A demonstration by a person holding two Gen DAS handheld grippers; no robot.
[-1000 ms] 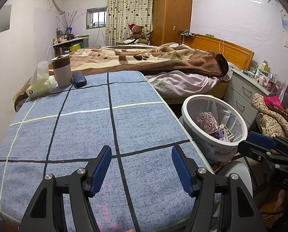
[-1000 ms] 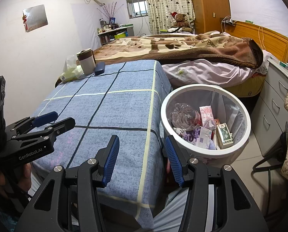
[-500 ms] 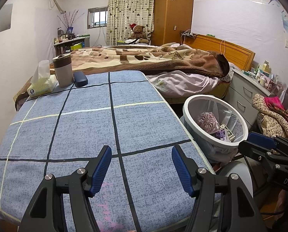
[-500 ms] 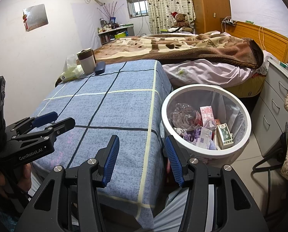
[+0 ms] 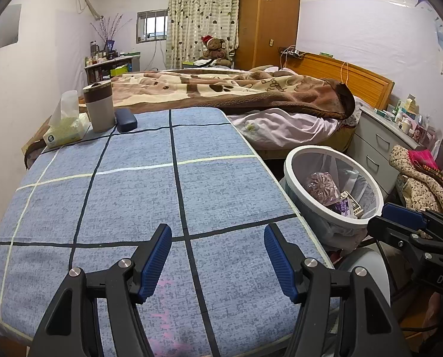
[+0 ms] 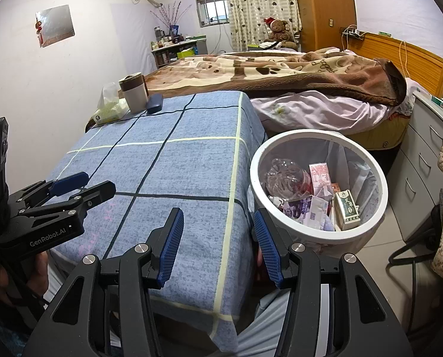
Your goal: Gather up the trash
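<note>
Nothing has moved since before. The left gripper [image 5: 218, 255] and right gripper [image 6: 217, 238] both hang wide open and hold nothing. The white bin [image 6: 316, 235] stands just beside the table [image 6: 191, 163]. The trash [image 6: 313, 196] is inside it (boxes, wrappers, crinkly plastic).

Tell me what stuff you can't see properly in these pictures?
- Bottom of the trash bin: in the right wrist view, the trash on top hides what lies below.
- Bin's near inside: in the left wrist view, its own rim hides it.
- Jars on the far desk: too small to identify.
- Nightstand items: small and warped at the right edge.
- Floor under the table: the cloth hides it.
</note>
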